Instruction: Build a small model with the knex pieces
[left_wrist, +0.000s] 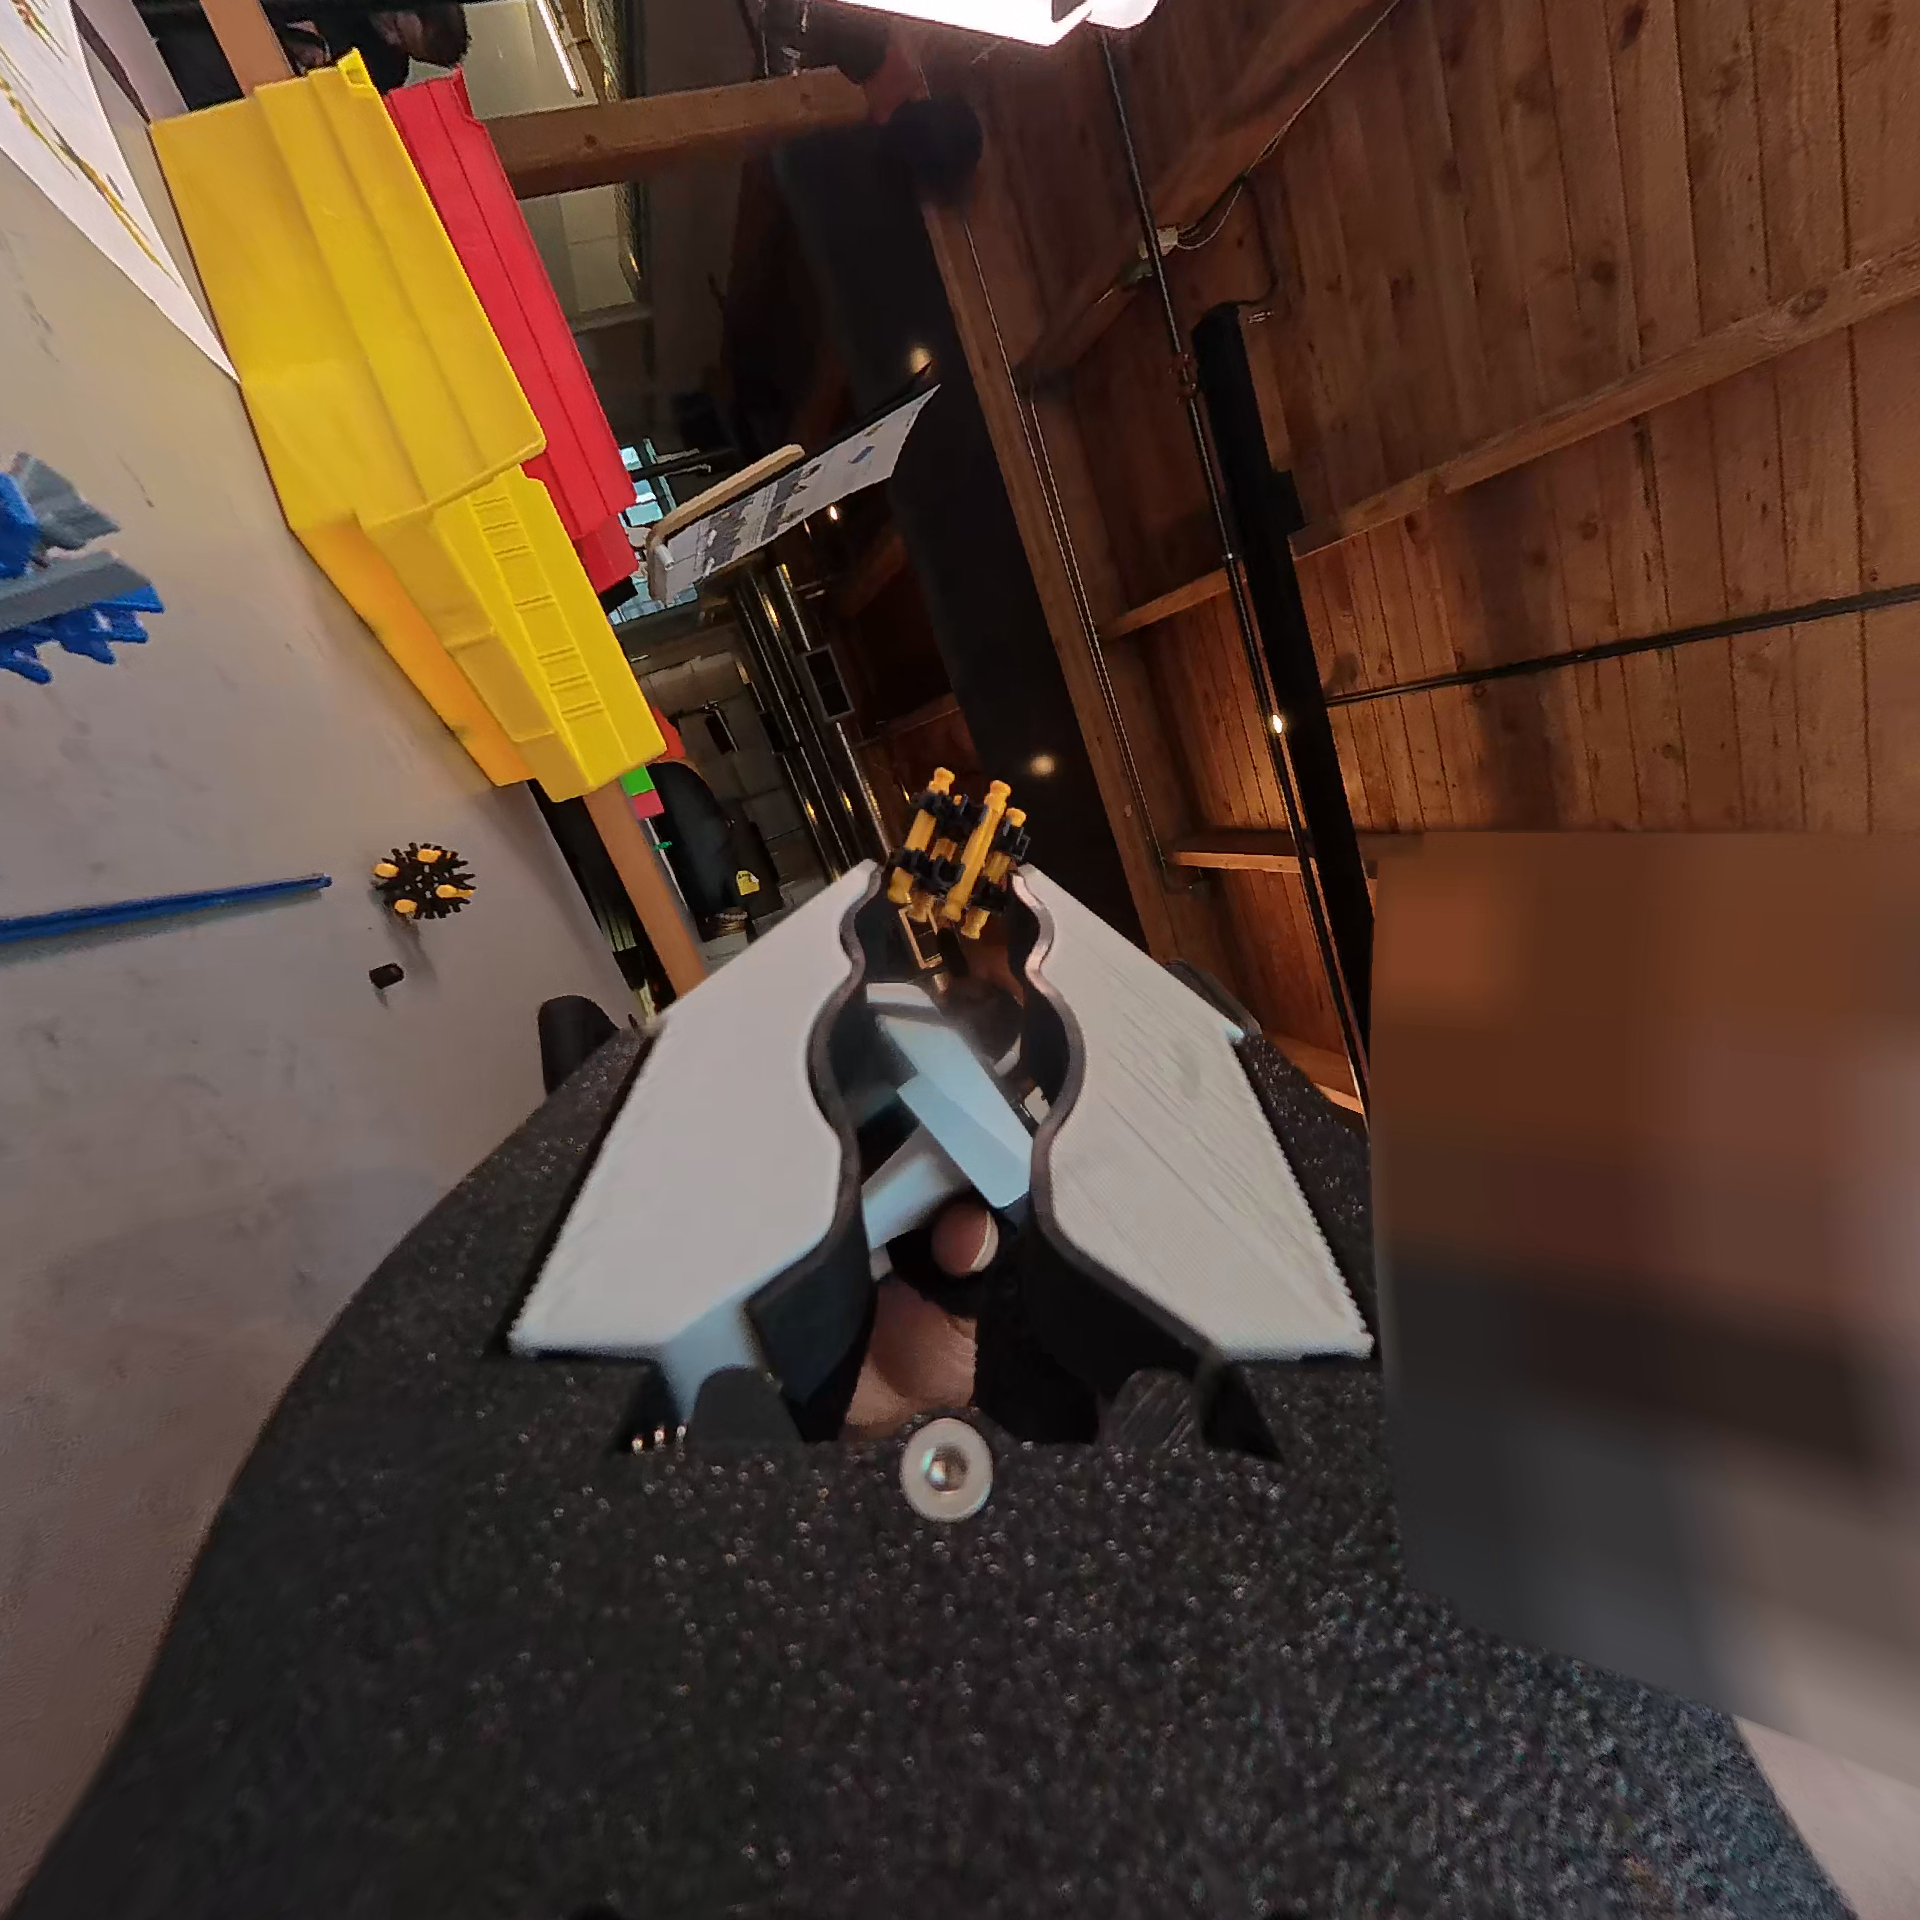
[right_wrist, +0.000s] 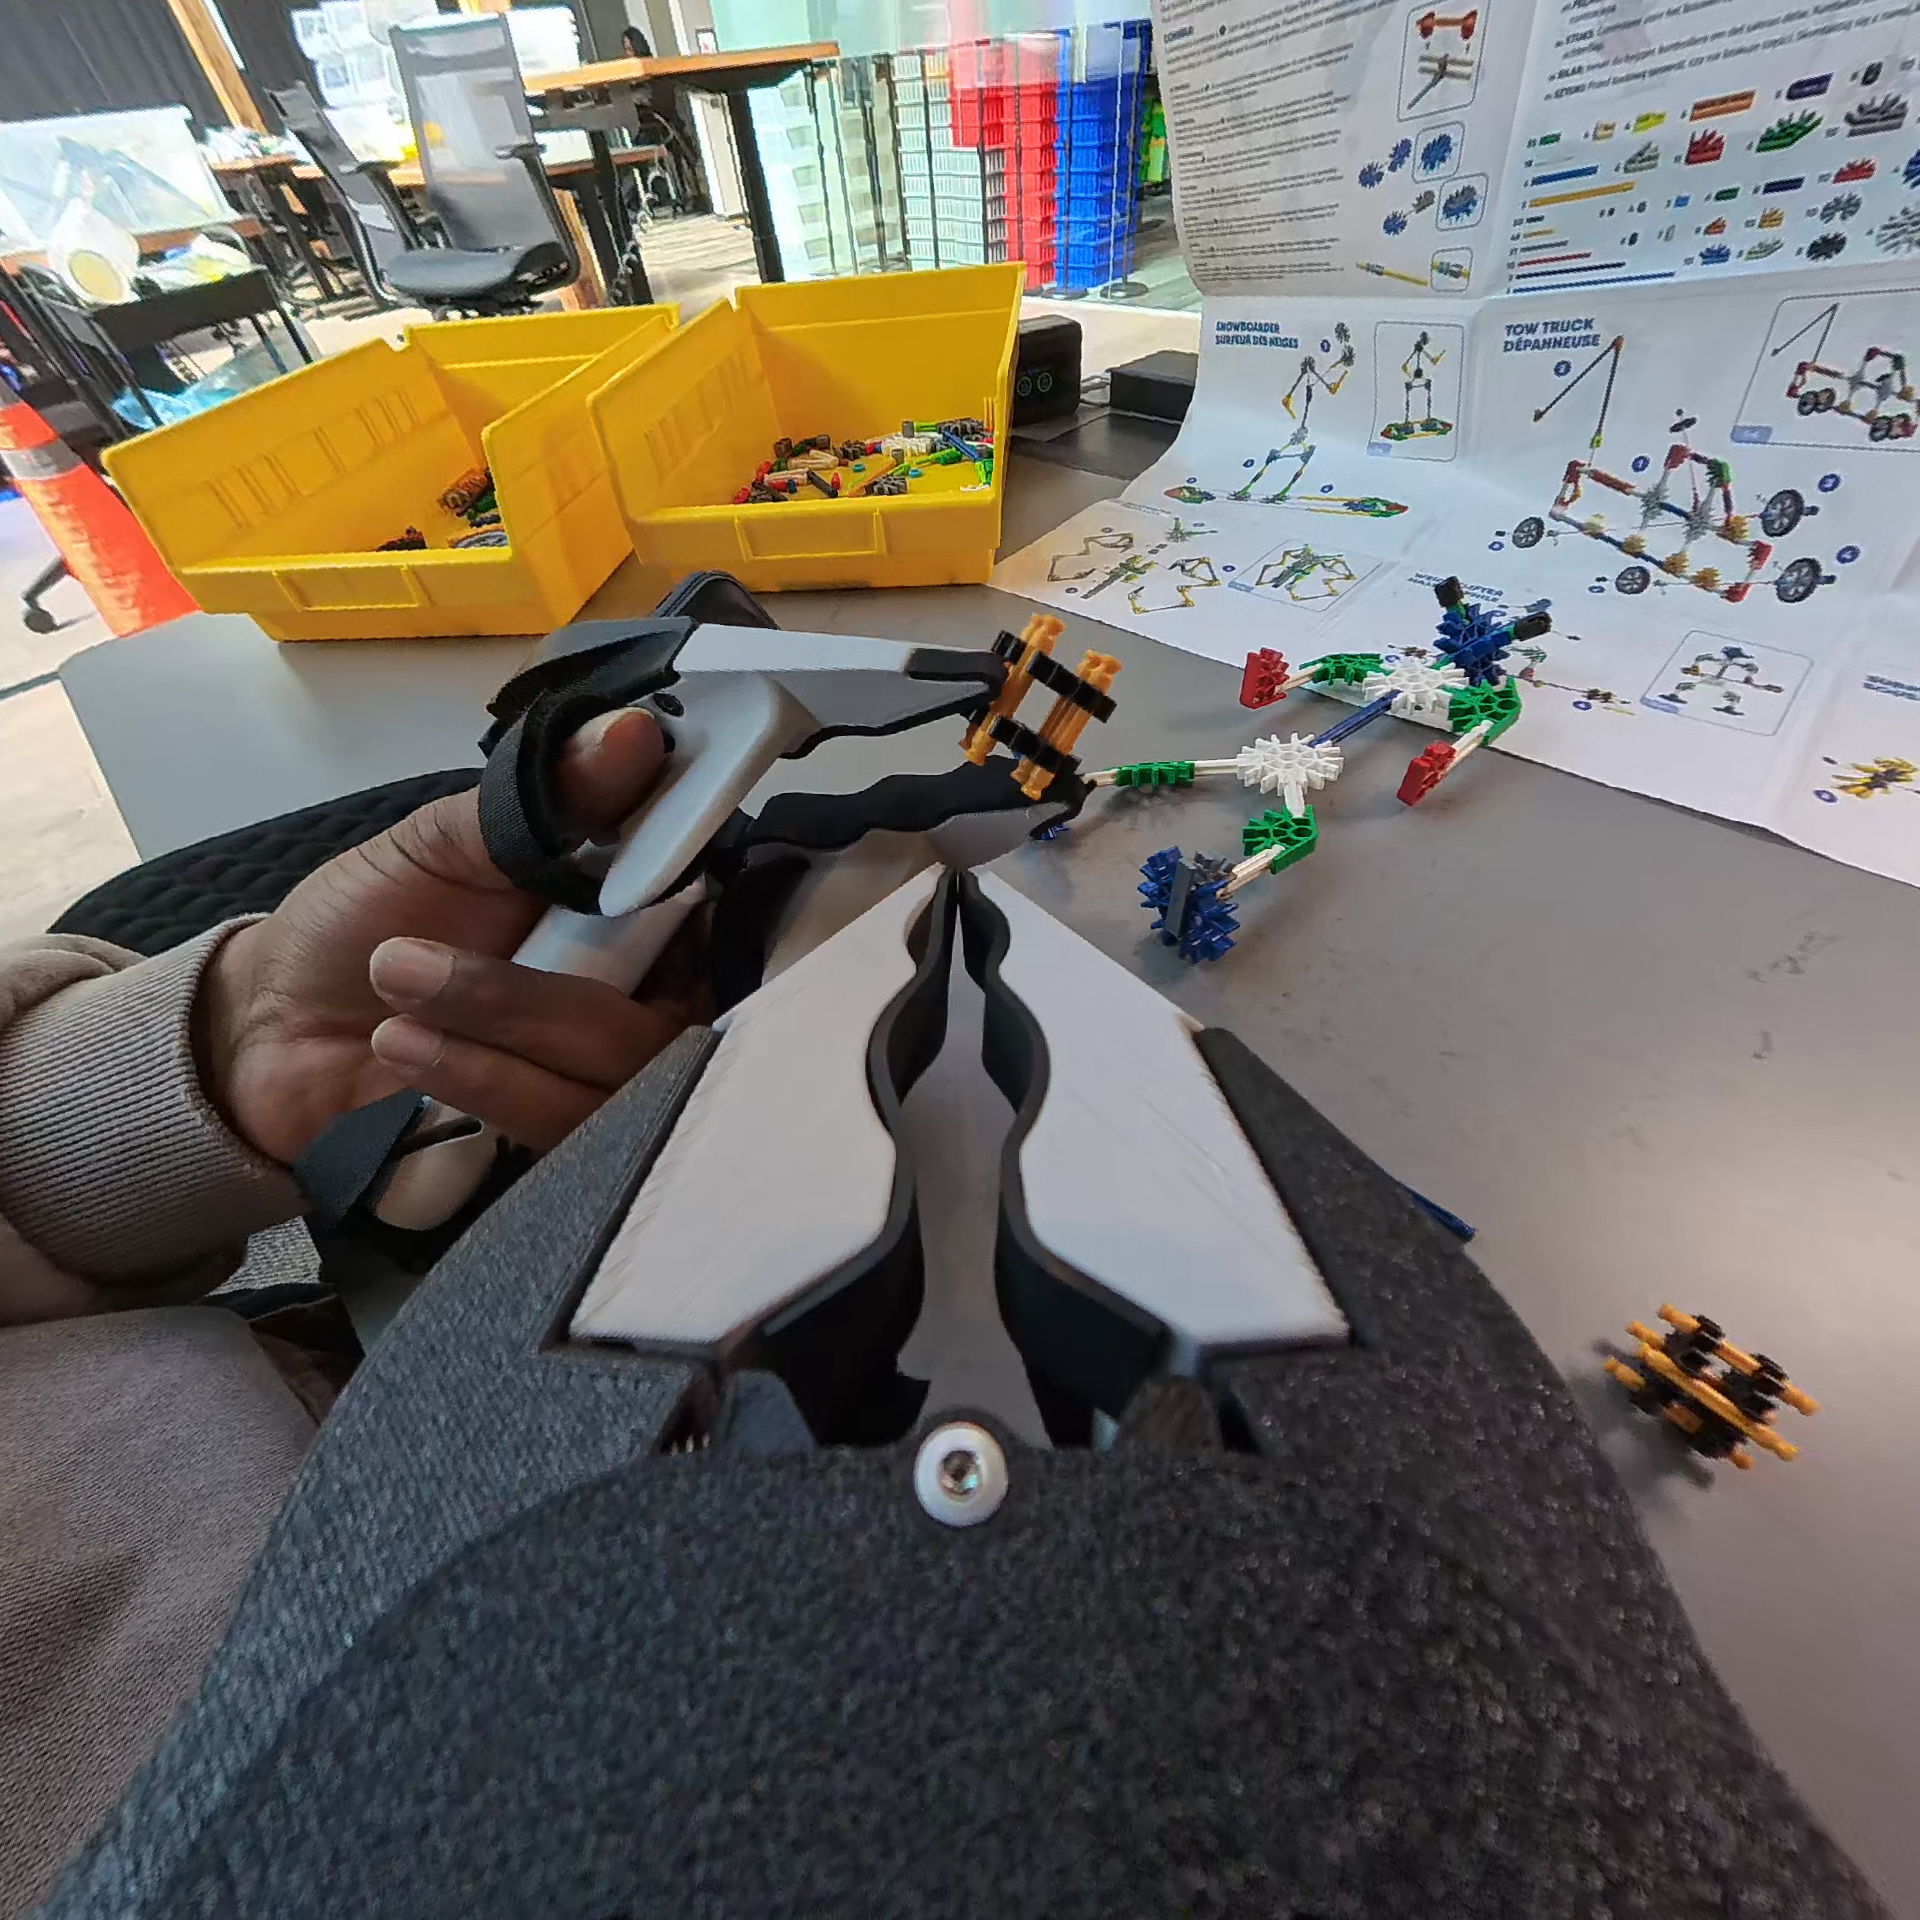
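Your left tongs pinch a yellow-black rod cluster above the desk; right tongs pressed together, empty.

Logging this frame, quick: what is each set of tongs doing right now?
Left tongs: shut on the black-and-yellow rod assembly, lifted off the table.
Right tongs: shut, holding nothing.

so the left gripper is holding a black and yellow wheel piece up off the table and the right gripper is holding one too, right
Not quite. The left gripper does hold a black and yellow wheel piece off the table, but the right gripper is shut on nothing. The right wrist view shows the second wheel piece lying on the table beside it.
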